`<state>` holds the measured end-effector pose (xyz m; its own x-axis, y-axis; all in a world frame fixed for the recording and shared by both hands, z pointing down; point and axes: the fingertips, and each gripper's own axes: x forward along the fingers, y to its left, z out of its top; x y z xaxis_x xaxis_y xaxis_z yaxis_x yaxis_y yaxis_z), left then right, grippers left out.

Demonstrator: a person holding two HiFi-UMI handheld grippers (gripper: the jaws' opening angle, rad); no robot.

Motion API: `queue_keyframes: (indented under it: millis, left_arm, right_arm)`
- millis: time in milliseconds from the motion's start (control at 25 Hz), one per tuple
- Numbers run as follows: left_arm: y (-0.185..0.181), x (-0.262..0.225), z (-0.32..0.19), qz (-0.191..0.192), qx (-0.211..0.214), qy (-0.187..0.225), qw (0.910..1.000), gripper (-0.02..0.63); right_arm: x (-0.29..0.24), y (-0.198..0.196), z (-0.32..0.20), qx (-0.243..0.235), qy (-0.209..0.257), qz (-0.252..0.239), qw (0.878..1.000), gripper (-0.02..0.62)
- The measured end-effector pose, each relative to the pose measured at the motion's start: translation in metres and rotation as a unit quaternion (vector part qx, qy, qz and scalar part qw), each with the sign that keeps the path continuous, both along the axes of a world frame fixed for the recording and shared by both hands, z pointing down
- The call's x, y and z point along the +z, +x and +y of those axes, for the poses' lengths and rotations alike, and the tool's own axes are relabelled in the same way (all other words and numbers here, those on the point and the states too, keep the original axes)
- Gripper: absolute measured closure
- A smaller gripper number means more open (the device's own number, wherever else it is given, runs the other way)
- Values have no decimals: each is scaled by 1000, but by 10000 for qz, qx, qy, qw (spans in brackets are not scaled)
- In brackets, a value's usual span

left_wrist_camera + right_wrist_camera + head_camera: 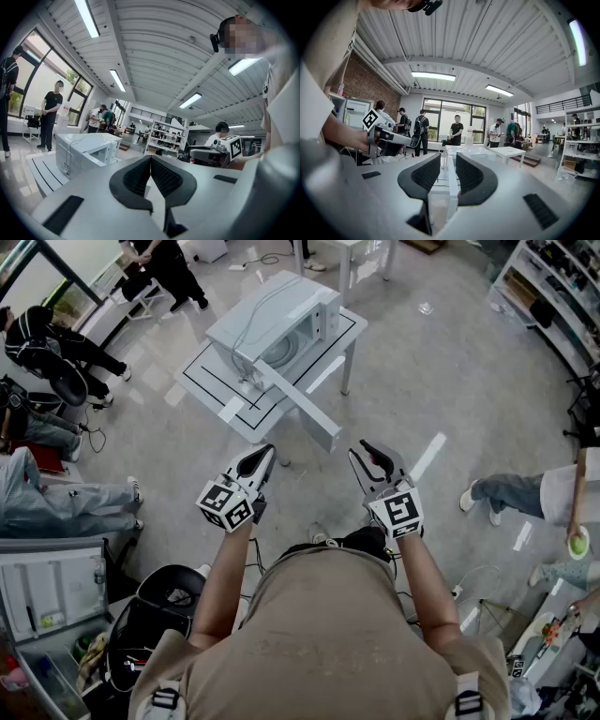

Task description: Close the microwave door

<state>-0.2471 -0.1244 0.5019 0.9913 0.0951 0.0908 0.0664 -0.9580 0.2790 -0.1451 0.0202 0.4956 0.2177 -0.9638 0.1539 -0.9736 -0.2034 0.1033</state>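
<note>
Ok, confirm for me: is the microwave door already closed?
No, in the head view the door of the microwave stands swung wide open, jutting out toward the person.

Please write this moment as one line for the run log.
microwave door open | left gripper shut, empty | right gripper slightly open, empty | neither touches it

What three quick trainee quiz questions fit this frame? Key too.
1. True or false: the microwave door is shut.
2. The microwave stands on: A) the floor, B) a white table, C) a shelf.
3. Which has its tips touching: left claw or right claw?
Key: 1 false; 2 B; 3 left.
</note>
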Motion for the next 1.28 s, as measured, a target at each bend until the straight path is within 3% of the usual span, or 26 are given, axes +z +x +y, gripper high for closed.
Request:
queue_keyframes:
  millis: [440, 640, 1040, 1280]
  left_arm:
    - [-22, 2, -11, 39, -161, -64, 9998, 600]
    - [-21, 5, -9, 14, -101, -103, 9999, 600]
    - [-10, 16, 2, -96, 97, -128, 9998, 600]
    - [8, 27, 5, -289, 153, -132, 9994, 600]
  right_arm:
    - [7, -4, -11, 12, -123, 67, 9999, 485]
    - [16, -5, -14, -3, -60, -179, 9998, 483]
    - [59, -4, -29, 150, -631, 142, 9978, 483]
    - [120, 19, -51, 211, -1235, 380, 9914, 485]
